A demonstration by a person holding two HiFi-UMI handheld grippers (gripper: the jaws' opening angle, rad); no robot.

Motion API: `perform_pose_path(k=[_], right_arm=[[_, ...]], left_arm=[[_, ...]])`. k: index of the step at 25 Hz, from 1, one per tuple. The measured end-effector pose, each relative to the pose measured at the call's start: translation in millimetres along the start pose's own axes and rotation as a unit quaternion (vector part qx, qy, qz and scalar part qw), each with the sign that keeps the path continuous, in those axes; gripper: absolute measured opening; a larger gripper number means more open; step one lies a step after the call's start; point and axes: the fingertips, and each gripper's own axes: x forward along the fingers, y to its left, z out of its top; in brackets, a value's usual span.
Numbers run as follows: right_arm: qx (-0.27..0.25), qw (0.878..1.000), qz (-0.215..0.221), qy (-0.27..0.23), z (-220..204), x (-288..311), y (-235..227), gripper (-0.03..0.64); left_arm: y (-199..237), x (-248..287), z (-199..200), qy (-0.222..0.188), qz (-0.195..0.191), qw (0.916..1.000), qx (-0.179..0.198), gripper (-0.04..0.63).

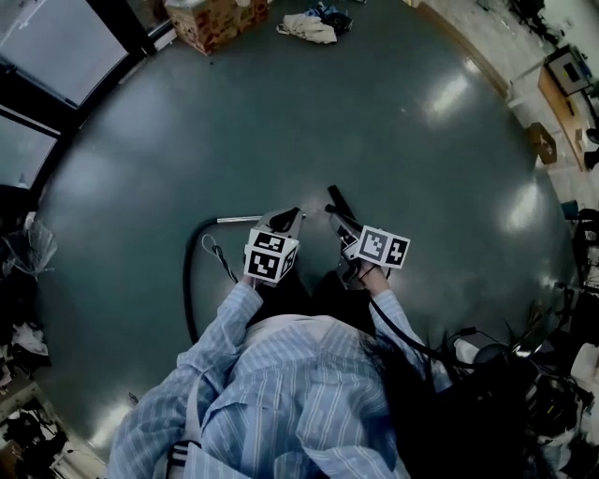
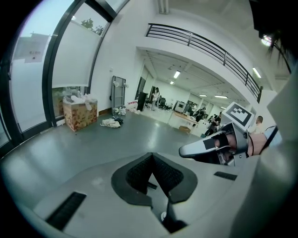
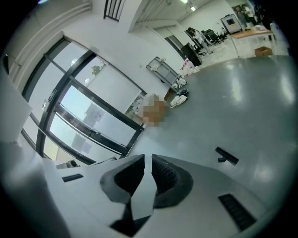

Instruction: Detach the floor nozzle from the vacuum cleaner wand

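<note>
Ahead — floor nozzle (image 3: 227, 157) alone, open floor (image 3: 260, 93) around.

The box (image 1: 215, 21) is sitting at the far edge of the floor (image 1: 374, 122), near the windows (image 1: 56, 47), with a cloth heap (image 1: 309, 26) lying to its right. The hose (image 1: 190, 281) is curving along the floor left of the person (image 1: 281, 402). The wand (image 1: 239, 219) is lying just left of the left gripper (image 1: 285, 220), and the right gripper (image 1: 346, 236) is hanging beside that gripper, on its right. The nozzle (image 3: 227, 156) is lying on the floor ahead of the right gripper.
</note>
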Motion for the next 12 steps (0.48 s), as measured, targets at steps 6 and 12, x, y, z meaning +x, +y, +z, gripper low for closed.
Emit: perform_pose_path(k=[6,12], right_arm=[[-0.039,0.999,-0.001,0.014,-7,-70,-34,0.052],[-0.132,0.99,-0.002,0.046,-28,-144,-69,0.052]], left_arm=[[-45,-21,-1,-0.042,0.066,0.9962,-0.039,0.006],[-145,-17,-33,-0.063,0.104,0.9891,-0.082,0.006]])
